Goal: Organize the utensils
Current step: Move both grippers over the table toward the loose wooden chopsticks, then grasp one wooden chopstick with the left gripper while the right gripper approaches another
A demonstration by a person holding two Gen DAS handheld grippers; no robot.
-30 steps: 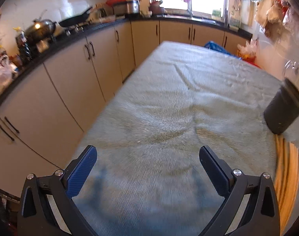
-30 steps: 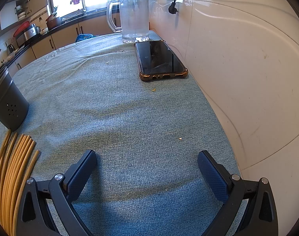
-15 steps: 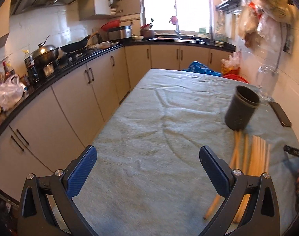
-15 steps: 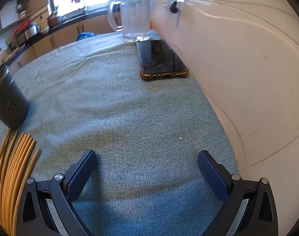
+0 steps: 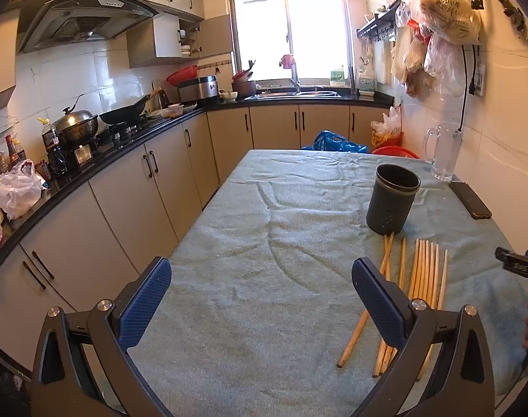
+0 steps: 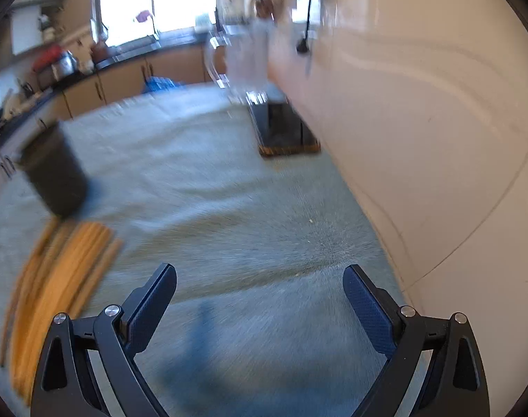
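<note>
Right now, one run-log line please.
left gripper open, empty | right gripper open, empty | chopsticks flat on cloth | holder upright, empty

Both my grippers look the same: left gripper (image 5: 260,292) and right gripper (image 6: 260,290) have matte black frames with triangular cutouts, shiny silver screws at the pivots, and dark blue finger pads (image 5: 144,300) with a fine grippy dotted texture.

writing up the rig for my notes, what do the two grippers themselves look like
Both look alike. The left gripper and right gripper each have two black arms with triangular cut-outs and silver round bolt heads, ending in flat fingers faced with dark blue dimpled pads. No cables or markings show. Part of the right gripper also shows as a black piece at the left view's edge.
</note>
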